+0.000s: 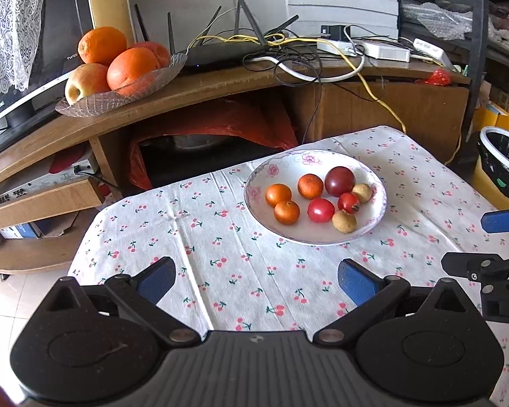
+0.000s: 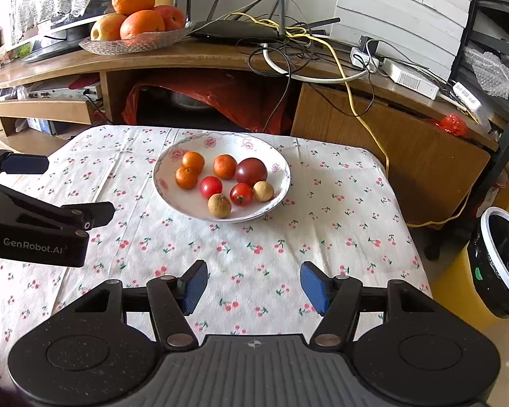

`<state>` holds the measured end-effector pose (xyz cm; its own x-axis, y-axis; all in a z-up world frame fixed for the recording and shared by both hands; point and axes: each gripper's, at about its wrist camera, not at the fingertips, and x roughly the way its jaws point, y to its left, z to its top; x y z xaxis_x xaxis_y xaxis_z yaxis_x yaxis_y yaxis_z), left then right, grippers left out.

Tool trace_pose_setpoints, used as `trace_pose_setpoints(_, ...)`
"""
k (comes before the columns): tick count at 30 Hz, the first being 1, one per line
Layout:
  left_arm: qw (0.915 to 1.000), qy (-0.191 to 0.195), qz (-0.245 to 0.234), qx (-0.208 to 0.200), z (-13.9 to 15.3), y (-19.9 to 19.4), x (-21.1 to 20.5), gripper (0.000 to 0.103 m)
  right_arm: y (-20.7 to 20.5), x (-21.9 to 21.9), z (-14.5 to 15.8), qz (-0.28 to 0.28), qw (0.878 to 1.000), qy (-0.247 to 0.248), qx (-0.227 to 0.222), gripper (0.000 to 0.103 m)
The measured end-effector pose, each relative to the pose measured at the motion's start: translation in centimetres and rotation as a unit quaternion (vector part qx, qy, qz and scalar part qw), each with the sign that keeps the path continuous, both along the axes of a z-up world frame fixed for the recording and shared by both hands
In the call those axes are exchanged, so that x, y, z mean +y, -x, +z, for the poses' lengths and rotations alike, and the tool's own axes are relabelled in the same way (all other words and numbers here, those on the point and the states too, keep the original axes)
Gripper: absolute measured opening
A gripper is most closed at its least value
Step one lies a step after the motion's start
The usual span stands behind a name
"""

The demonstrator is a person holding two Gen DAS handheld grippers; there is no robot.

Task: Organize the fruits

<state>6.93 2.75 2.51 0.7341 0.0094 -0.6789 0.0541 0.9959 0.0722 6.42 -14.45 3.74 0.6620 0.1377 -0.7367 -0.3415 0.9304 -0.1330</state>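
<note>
A white flowered bowl (image 1: 370,229) (image 2: 278,169) sits on the cherry-print tablecloth. It holds three small oranges (image 1: 278,194) (image 2: 192,161), two red tomatoes (image 1: 320,210) (image 2: 210,186), a dark purple tomato (image 1: 339,176) (image 2: 251,170) and two tan longans (image 1: 344,221) (image 2: 219,206). My left gripper (image 1: 256,279) is open over the cloth, short of the bowl, and empty. My right gripper (image 2: 253,286) is open too, nearer than the bowl, with nothing between its blue pads (image 2: 314,286). Each gripper shows at the edge of the other's view.
A glass dish (image 1: 95,103) (image 2: 118,45) of large oranges and apples stands on the wooden TV stand (image 1: 220,81) behind the table, beside a router and tangled cables (image 1: 288,47). A bin with a black liner (image 1: 505,166) (image 2: 502,264) stands right of the table.
</note>
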Motion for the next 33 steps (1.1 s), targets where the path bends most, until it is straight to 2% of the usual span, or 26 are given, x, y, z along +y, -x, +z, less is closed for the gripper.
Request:
trace_pose_setpoints(5, 1.0, -0.002, -0.003, -0.008, 0.5, 1.7, -0.2, 0.103, 1.6, -0.1, 0.4, 0.002, 1.0, -0.003, -0.005, 0.06)
trace_pose_setpoints(18, 0.9998, 0.006, -0.004, -0.018, 1.3, 5.9, -0.2, 0.103, 5.5, -0.3, 1.0, 0.006, 1.0, -0.01, -0.007, 0.061)
trace_pose_setpoints(33, 0.9999, 0.006, -0.008, -0.012, 1.0, 7.9, -1.1, 0.103, 6.9, -0.5, 1.5, -0.005, 0.999, -0.038, -0.014, 0.062)
